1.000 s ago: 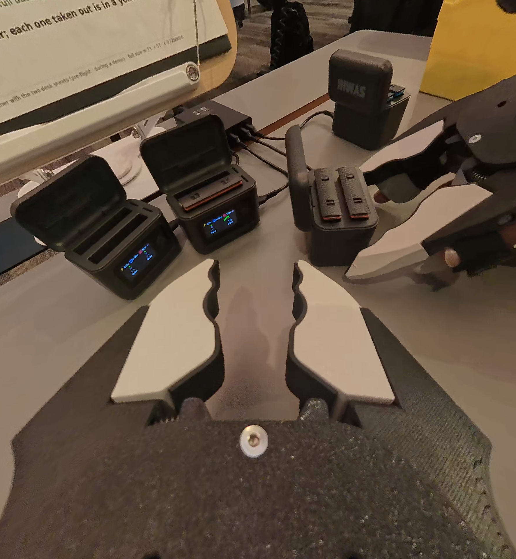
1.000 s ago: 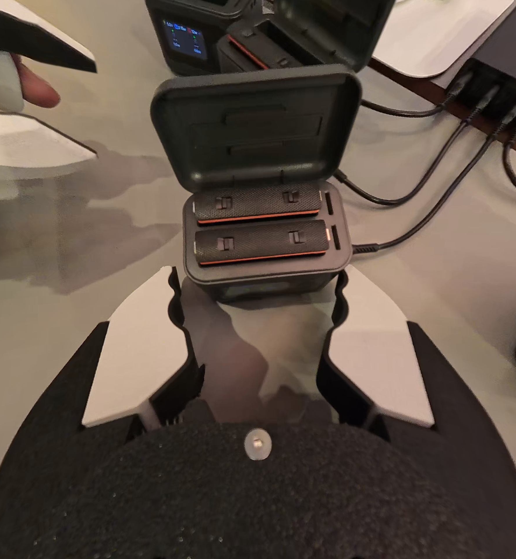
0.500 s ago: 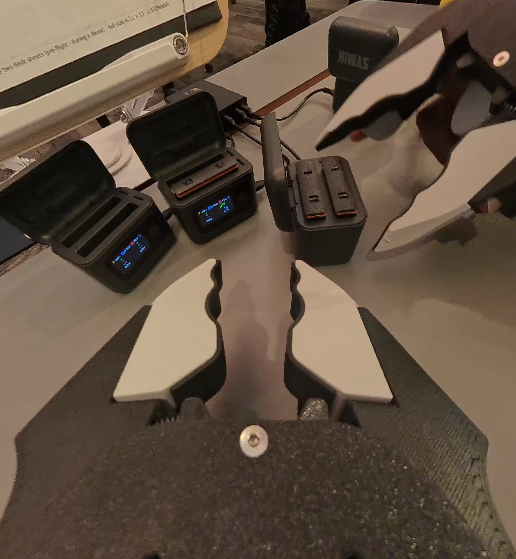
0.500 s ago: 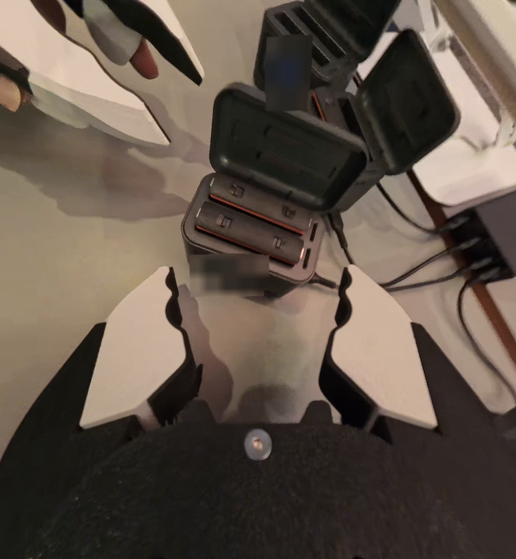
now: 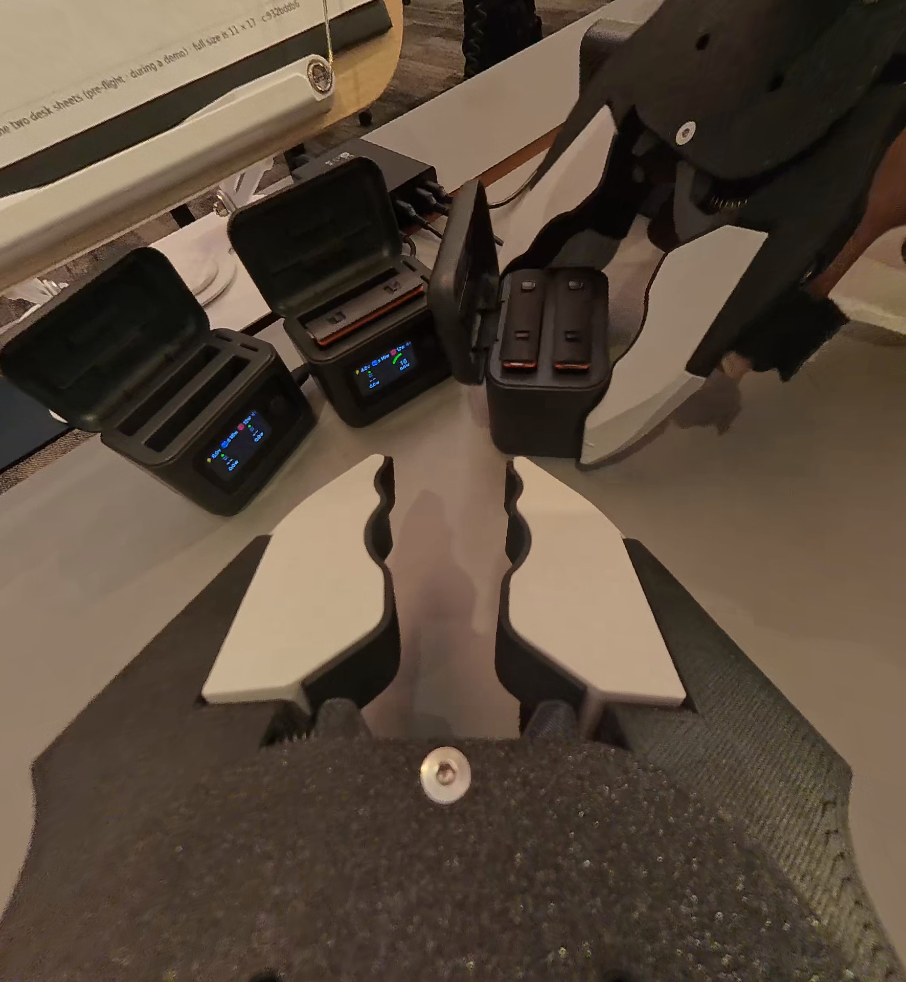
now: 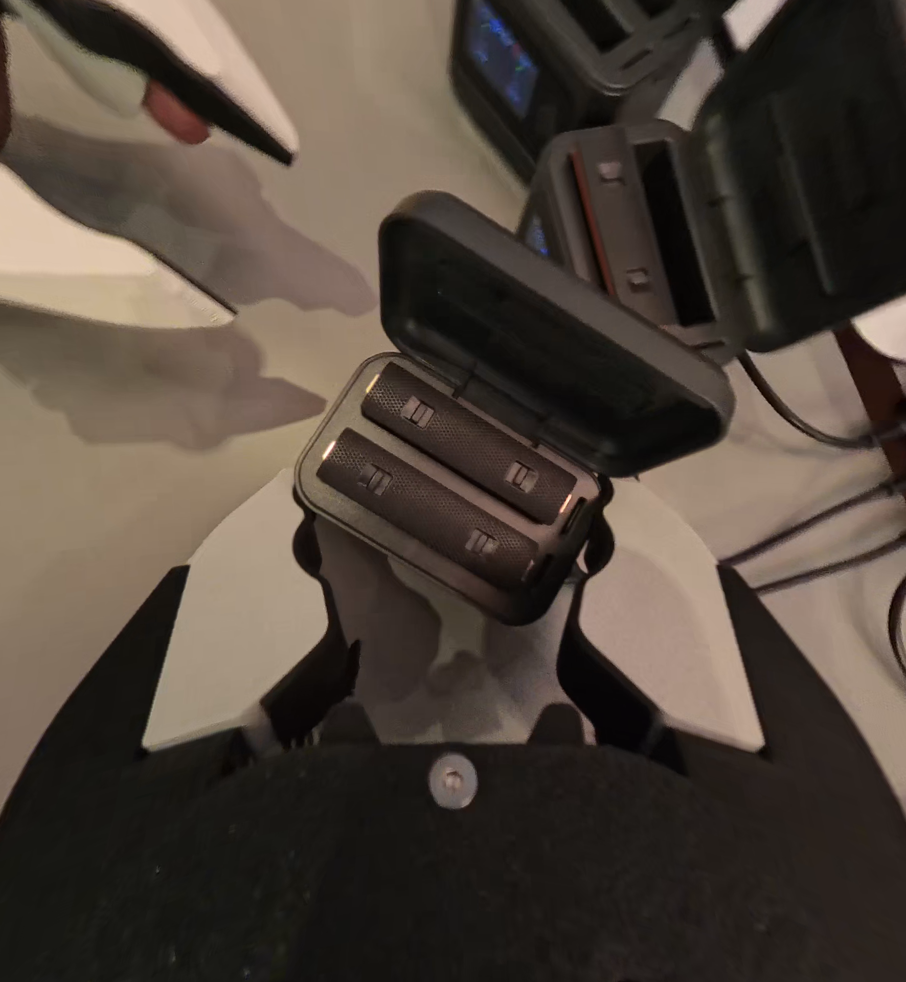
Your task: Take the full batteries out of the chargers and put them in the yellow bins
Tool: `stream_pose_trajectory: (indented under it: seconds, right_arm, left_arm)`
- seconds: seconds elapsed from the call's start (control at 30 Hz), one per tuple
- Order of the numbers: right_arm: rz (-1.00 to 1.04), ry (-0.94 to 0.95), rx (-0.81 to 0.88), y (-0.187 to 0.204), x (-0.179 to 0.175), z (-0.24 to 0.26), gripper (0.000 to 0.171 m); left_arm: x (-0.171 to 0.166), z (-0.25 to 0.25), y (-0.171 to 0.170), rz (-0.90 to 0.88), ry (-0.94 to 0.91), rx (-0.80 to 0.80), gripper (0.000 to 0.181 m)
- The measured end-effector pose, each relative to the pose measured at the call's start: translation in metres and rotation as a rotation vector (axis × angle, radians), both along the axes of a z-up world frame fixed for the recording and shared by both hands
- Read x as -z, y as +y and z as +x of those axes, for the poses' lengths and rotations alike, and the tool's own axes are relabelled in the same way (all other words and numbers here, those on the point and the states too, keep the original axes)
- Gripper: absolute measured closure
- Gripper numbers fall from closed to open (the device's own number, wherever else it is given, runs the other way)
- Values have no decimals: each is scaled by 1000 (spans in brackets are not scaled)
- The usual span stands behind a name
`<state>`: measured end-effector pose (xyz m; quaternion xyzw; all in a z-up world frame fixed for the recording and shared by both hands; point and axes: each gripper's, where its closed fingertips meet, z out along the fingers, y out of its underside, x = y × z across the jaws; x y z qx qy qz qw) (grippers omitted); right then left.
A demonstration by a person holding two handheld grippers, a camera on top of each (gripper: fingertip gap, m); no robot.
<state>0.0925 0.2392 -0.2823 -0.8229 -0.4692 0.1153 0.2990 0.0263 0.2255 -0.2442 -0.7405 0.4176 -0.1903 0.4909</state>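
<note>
Three black chargers stand open on the grey table (image 5: 759, 558). The left charger (image 5: 201, 409) has empty slots. The middle charger (image 5: 371, 361) holds one orange-edged battery (image 5: 366, 319). The right charger (image 5: 541, 409) holds two batteries (image 5: 544, 324), which also show in the right wrist view (image 6: 440, 478). My right gripper (image 6: 451, 536) is open and points down, with one finger on each side of this charger's body; I cannot tell if they touch it. In the left wrist view its fingers (image 5: 637, 420) straddle the charger. My left gripper (image 5: 445, 467) is open and empty, just in front of the chargers.
A black power hub (image 5: 387, 164) with several cables (image 6: 812, 536) sits behind the chargers. A white sign board (image 5: 121, 95) hangs over the back left. My left gripper also shows in the right wrist view (image 6: 121, 175) at the upper left. No yellow bin is in view.
My right gripper has swung from the right charger's side to above it and come down around its body, still open. My left gripper has stayed open and edged a little closer.
</note>
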Motion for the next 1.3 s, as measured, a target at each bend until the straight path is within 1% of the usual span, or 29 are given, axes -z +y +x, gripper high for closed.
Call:
stream_pose_trajectory:
  seconds: [0.07,0.17,0.2,0.27,0.4,0.5,0.57,0.7,0.8,0.93,1.03,1.1,1.2,1.23,1.3]
  right_arm:
    - [19,25,136,6,-1,5,72]
    - [34,37,414,18,-1,21,73]
    - [38,43,483,20,-2,24,73]
    - [59,41,564,24,-3,26,73]
    - [87,47,607,27,-4,21,72]
    - [106,97,593,24,-15,20,66]
    - [100,147,579,16,-28,20,63]
    - [177,238,550,-2,-62,33,65]
    - [209,277,561,-22,-72,45,75]
    - [219,300,559,-52,-62,43,97]
    - [209,330,543,-72,-49,32,127]
    - [226,345,547,-79,-46,30,146]
    - [228,373,558,-83,-47,29,166]
    - [230,378,560,-83,-46,29,171]
    - [228,373,559,-83,-42,29,171]
  left_arm:
    - [0,0,0,-1,1,0,142]
    - [1,0,0,2,6,0,142]
    - [1,0,0,3,8,0,142]
    - [3,1,0,0,12,0,143]
    - [6,1,-1,-3,21,3,143]
    - [5,1,0,0,18,0,143]
    - [6,0,0,-3,19,0,143]
    - [8,1,0,-4,28,1,143]
    - [11,2,0,-7,35,3,143]
    - [15,5,-2,-11,47,15,143]
    - [17,10,-4,-7,56,31,140]
    - [18,14,-3,-9,58,38,135]
    - [27,22,0,-62,92,52,125]
    - [30,24,2,-80,106,55,123]
    - [31,31,5,-92,111,77,123]
